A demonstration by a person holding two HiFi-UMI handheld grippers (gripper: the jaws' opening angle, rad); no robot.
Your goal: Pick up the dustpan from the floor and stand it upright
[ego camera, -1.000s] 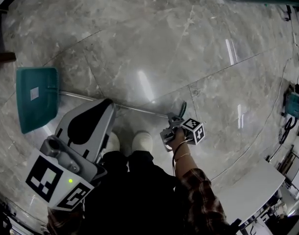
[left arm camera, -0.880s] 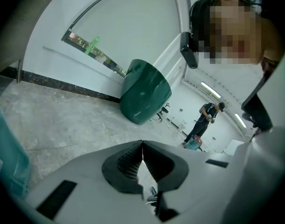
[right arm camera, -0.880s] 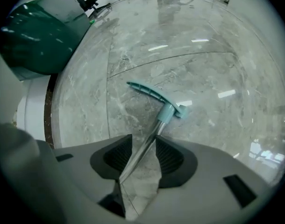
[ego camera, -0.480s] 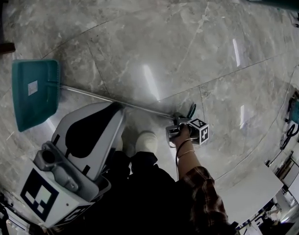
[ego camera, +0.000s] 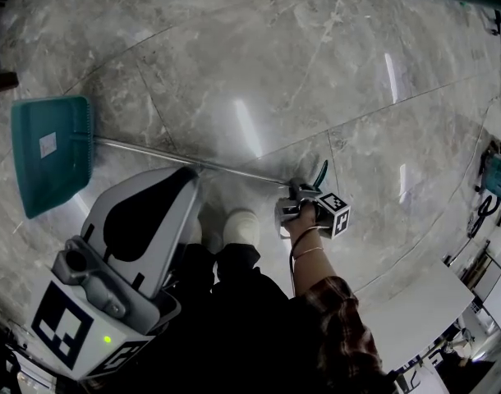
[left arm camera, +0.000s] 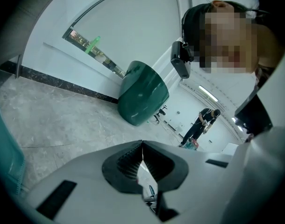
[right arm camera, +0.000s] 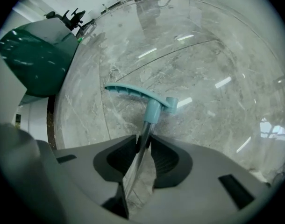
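— Where do we see the dustpan?
— Flat on the floor: pan at the far left, pole running right to the handle.
— And our right gripper?
— Pointed down, jaws closing on the pole just short of the handle, pads touching it.
— Our left gripper?
— Held up near us, jaws together, nothing between them.

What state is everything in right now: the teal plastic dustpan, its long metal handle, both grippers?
Teal plastic dustpan: lying on the grey marble floor, not yet upright.
Long metal handle: between the right gripper's jaws, just below its teal end grip.
Right gripper: jaws closing on the handle, tips against it.
Left gripper: shut, empty, away from the dustpan.
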